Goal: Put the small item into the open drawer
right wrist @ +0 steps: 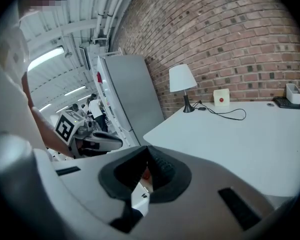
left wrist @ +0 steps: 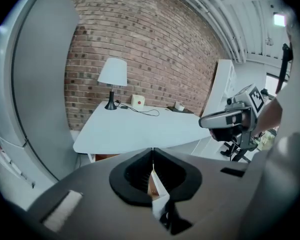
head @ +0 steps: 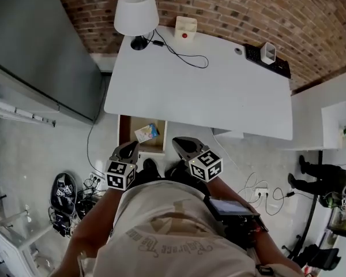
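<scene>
While its print blurs, small item [head: 146, 133] sits in drawer [head: 130, 128].

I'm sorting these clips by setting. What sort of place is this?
Probably an office or lab corner in a converted industrial building. A white desk with a lamp stands against a bare brick wall, and exposed pipes run under a high ceiling.

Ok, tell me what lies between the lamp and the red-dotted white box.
A black cable, leading from by the lamp base past the box; the head view shows it.
</scene>
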